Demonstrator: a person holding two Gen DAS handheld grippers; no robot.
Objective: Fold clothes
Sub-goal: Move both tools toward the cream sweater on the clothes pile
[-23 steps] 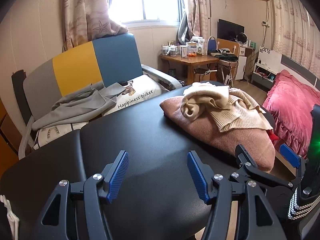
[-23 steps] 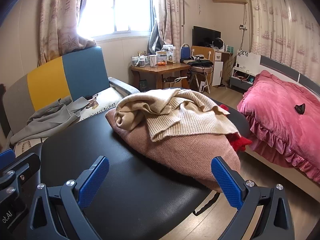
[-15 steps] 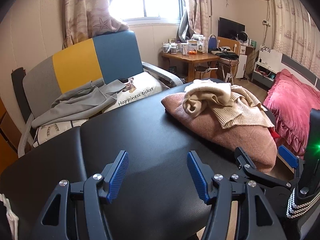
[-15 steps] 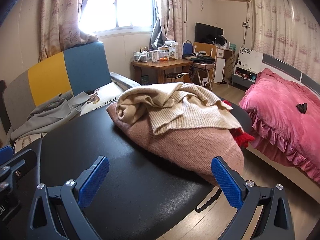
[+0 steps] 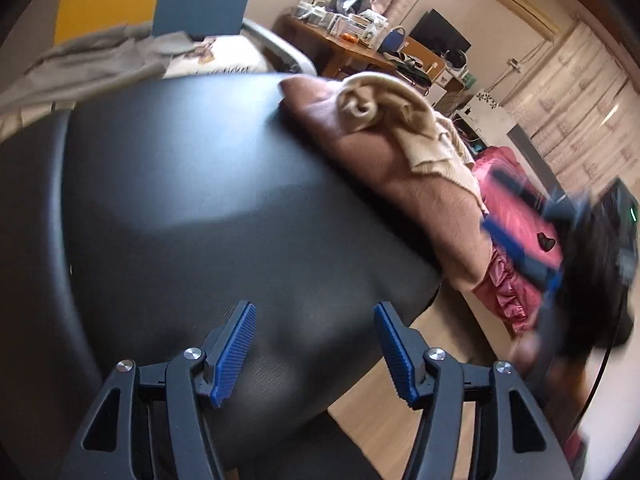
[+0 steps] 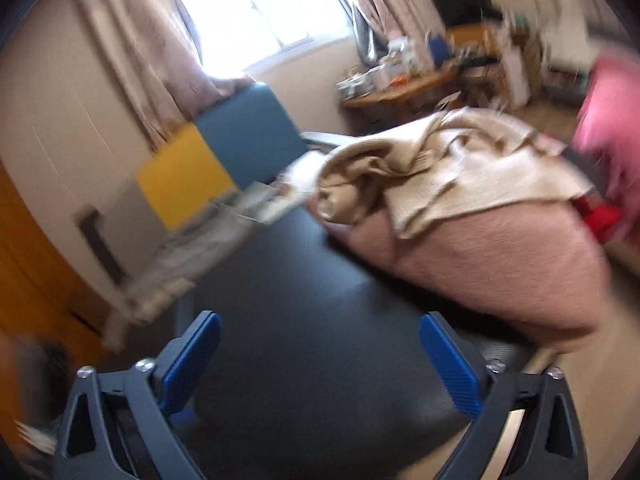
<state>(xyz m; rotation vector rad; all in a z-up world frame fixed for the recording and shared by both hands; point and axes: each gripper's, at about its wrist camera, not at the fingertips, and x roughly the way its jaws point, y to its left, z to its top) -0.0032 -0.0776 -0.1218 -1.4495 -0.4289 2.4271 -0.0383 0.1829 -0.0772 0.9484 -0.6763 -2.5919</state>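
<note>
A cream knit sweater (image 6: pixel 460 168) lies crumpled on a dusty-pink garment (image 6: pixel 500 264), the pile resting on the black padded table (image 5: pixel 208 200) ahead and to the right of both tongs. The left gripper (image 5: pixel 314 354) and the right gripper (image 6: pixel 320 364) are released, jaws spread wide over bare black padding with nothing between them. Beyond the table stand a yellow-and-blue chair (image 6: pixel 224 160) and a pink bed (image 5: pixel 520 216).

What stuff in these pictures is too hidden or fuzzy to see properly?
- Red garment: right wrist view, mostly buried under the pink sweater.
- Desk clutter: right wrist view, motion-blurred.
- Right tongs: left wrist view, smeared by blur.
- Cushion lettering: left wrist view, cut off by the black table.
</note>
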